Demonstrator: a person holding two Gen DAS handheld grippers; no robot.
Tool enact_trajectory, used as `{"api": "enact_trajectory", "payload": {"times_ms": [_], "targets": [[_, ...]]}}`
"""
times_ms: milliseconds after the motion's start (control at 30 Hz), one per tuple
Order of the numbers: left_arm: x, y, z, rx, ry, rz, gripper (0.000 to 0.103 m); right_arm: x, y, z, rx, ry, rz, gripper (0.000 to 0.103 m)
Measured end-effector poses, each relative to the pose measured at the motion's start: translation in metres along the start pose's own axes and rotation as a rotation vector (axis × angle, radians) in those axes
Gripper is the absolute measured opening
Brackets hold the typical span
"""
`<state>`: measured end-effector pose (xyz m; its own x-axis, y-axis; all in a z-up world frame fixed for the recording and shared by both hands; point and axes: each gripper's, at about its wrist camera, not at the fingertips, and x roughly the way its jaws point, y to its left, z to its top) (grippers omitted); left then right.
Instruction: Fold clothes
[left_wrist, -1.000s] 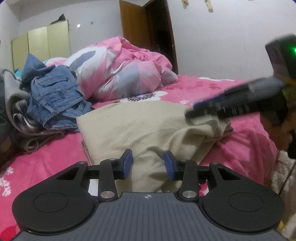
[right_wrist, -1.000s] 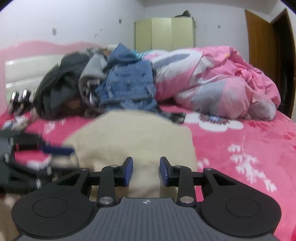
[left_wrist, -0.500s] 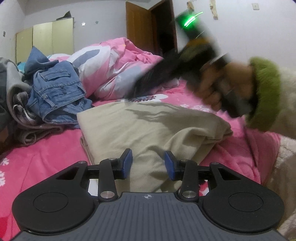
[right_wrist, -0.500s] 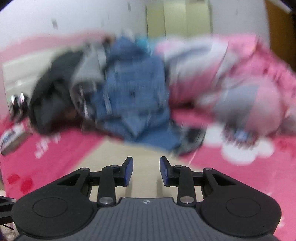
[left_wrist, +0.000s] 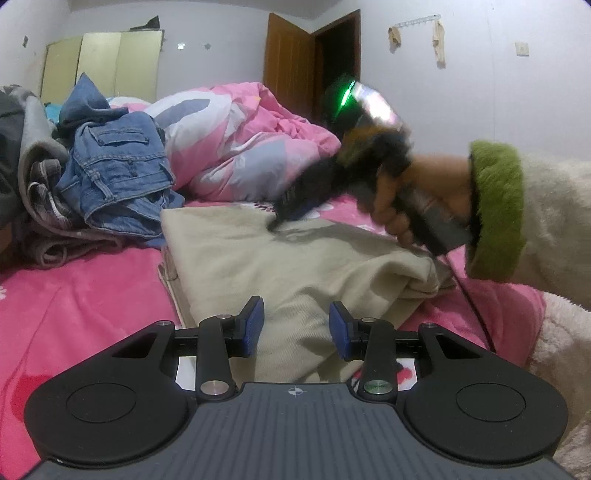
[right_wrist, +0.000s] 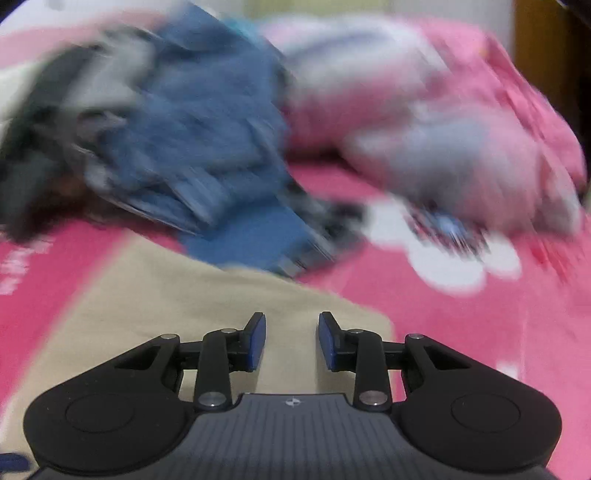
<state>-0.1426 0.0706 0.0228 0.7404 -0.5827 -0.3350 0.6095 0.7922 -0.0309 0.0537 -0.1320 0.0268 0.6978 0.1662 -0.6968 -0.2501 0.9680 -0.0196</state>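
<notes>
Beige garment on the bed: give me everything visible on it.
The beige folded cloth garment lies flat on the pink floral bedsheet, plain woven fabric in stacked layers with edges showing at its left side and a rumpled right corner. Its far edge meets the blue denim jeans. The right gripper hovers over it, blurred; the left gripper fingers frame its near end, pinching nothing.

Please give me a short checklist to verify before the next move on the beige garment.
1. Left gripper free of cloth: ok, jaws apart, nothing between them.
2. Right gripper free of cloth: ok, jaws apart, empty.
3. Beige garment lies folded on the pink bedsheet: ok.
4. Jeans clear of the garment: not ok, they touch its far edge.
5. Right wrist view sharp enough to aim: not ok, blurred.
6. Right gripper touching the garment: cannot tell.
</notes>
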Motion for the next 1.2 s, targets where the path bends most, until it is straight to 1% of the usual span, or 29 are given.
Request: {"api": "enact_trajectory", "payload": {"times_ms": [67, 133, 200, 233, 300, 367, 433, 467, 533, 567, 633, 733, 800, 900, 933, 1033, 1100, 1200], "targets": [[0.000, 0.000, 0.000, -0.006, -0.003, 0.000, 0.039, 0.004, -0.009, -0.001, 0.060, 0.003, 0.021, 0.034], [-0.001, 0.002, -0.001, -0.024, -0.008, -0.006, 0.039, -0.003, 0.000, 0.007, 0.025, 0.006, -0.027, 0.034], [-0.003, 0.003, -0.002, -0.036, -0.012, -0.012, 0.039, -0.018, 0.018, 0.016, -0.025, -0.025, -0.064, 0.034], [-0.003, 0.003, -0.002, -0.038, -0.014, -0.013, 0.039, -0.026, 0.025, 0.019, -0.037, -0.051, -0.039, 0.034], [-0.004, 0.003, -0.003, -0.039, -0.015, -0.014, 0.039, -0.043, 0.043, 0.026, -0.060, -0.104, 0.083, 0.035], [-0.004, 0.002, -0.003, -0.031, -0.017, -0.011, 0.039, -0.047, 0.063, 0.027, -0.103, -0.109, 0.173, 0.035], [-0.004, 0.001, -0.004, -0.022, -0.018, -0.008, 0.039, -0.034, 0.081, 0.021, -0.156, -0.072, 0.222, 0.035], [-0.004, 0.001, -0.004, -0.021, -0.018, -0.003, 0.039, -0.021, 0.088, 0.015, -0.173, -0.032, 0.220, 0.035], [-0.004, 0.001, -0.005, -0.022, -0.017, 0.004, 0.040, 0.004, 0.090, -0.003, -0.186, -0.037, 0.217, 0.036], [-0.005, 0.001, -0.006, -0.023, -0.018, 0.003, 0.040, 0.006, 0.087, -0.006, -0.175, -0.053, 0.226, 0.036], [-0.006, 0.002, -0.007, -0.028, -0.020, 0.000, 0.040, 0.004, 0.088, -0.002, -0.155, -0.045, 0.222, 0.036], [-0.008, 0.004, -0.007, -0.038, -0.023, -0.006, 0.040, -0.002, 0.094, -0.003, -0.188, -0.053, 0.193, 0.037], [-0.009, 0.005, -0.007, -0.045, -0.024, -0.009, 0.040, -0.011, 0.092, 0.005, -0.153, -0.059, 0.184, 0.037], [-0.009, 0.004, -0.007, -0.050, -0.027, -0.007, 0.040, -0.022, 0.092, 0.015, -0.099, -0.094, 0.217, 0.037], [-0.009, 0.003, -0.007, -0.047, -0.027, -0.006, 0.040, -0.021, 0.094, 0.019, -0.092, -0.099, 0.219, 0.037], [-0.009, 0.003, -0.007, -0.040, -0.025, -0.003, 0.040, 0.008, 0.099, 0.017, -0.096, -0.023, 0.162, 0.037], [-0.009, 0.003, -0.007, -0.044, -0.023, 0.002, 0.040, 0.016, 0.096, 0.010, -0.083, -0.042, 0.170, 0.037], [-0.009, 0.004, -0.008, -0.045, -0.024, -0.002, 0.040, 0.005, 0.097, 0.012, -0.092, -0.052, 0.155, 0.037]]}}
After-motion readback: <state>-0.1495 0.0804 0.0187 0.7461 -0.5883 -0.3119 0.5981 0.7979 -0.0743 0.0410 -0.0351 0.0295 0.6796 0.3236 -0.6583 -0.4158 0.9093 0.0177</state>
